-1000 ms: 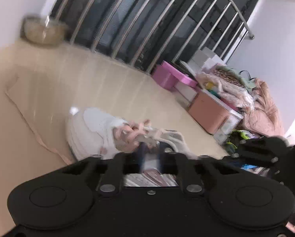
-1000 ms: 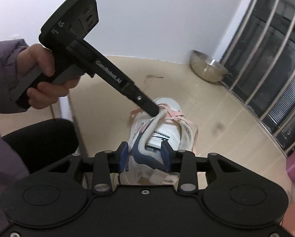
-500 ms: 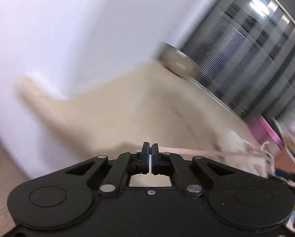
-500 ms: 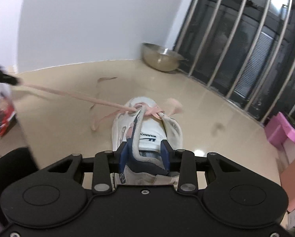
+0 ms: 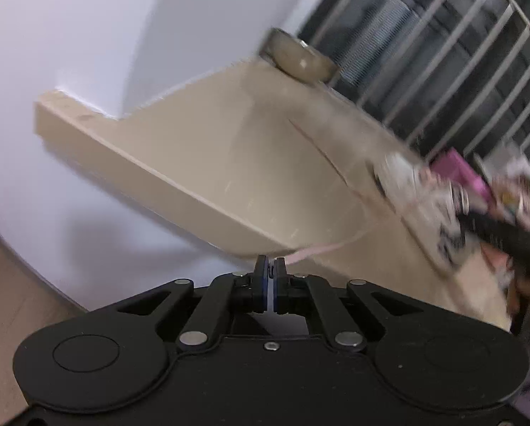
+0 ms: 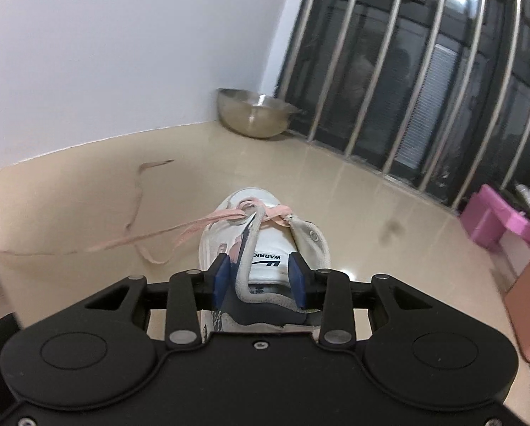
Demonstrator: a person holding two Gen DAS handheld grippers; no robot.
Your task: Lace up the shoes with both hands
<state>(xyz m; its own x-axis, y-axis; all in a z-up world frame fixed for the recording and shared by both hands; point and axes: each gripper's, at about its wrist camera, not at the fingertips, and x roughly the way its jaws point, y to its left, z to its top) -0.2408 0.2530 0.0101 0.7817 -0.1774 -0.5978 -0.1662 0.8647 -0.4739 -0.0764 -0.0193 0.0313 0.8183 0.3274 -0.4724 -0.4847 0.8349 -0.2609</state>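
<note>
- The left tool (image 5: 271, 266) is clenched on the pink lace (image 5: 321, 248), which stretches taut to the white shoe (image 5: 417, 191), well apart and blurred.
- The right tool (image 6: 259, 278) is spread wide, its blue pads (image 6: 221, 273) on either side of the shoe's (image 6: 265, 248) tongue and collar; whether they touch it I cannot tell.
- The lace (image 6: 130, 239) leaves the front eyelets toward the left edge of the floor (image 6: 335, 191); a loose flat end lies curled on it.
- The floor is glossy beige, bounded by a white wall.
- A round metal bowl (image 6: 256, 112) sits in the far corner beside vertical steel bars (image 6: 389, 71).
- A pink box (image 6: 495, 220) stands at the right edge.
</note>
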